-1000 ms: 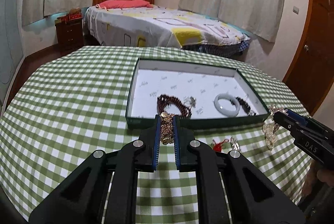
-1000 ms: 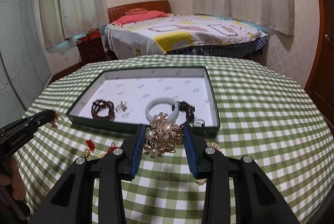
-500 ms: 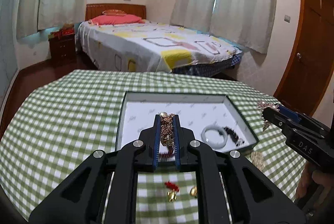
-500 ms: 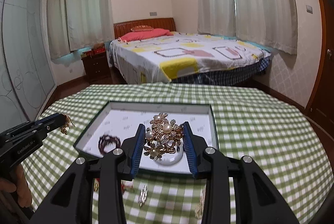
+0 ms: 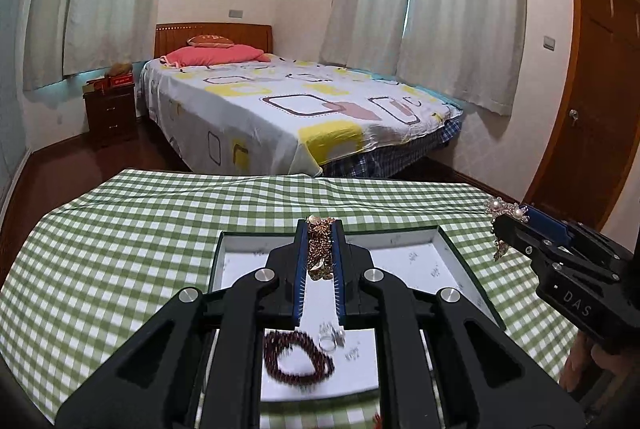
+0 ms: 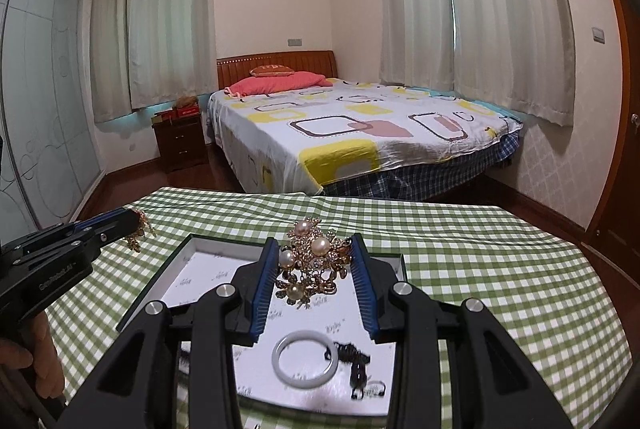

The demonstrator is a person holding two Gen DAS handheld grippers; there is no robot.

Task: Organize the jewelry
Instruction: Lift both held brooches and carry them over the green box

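Green-checked cloth covers the bench (image 5: 120, 249) under a shallow white-lined box (image 6: 216, 269). Above the box, the left claw (image 5: 320, 253) pinches a tangled gold chain (image 5: 319, 249) and the right claw (image 6: 314, 261) a pearl-studded brooch (image 6: 312, 261); blurred dark beads (image 5: 298, 357) lie inside.

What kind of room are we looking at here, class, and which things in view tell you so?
Most likely a home bedroom: a made bed with a pink pillow, a bedside cabinet, and curtained windows.
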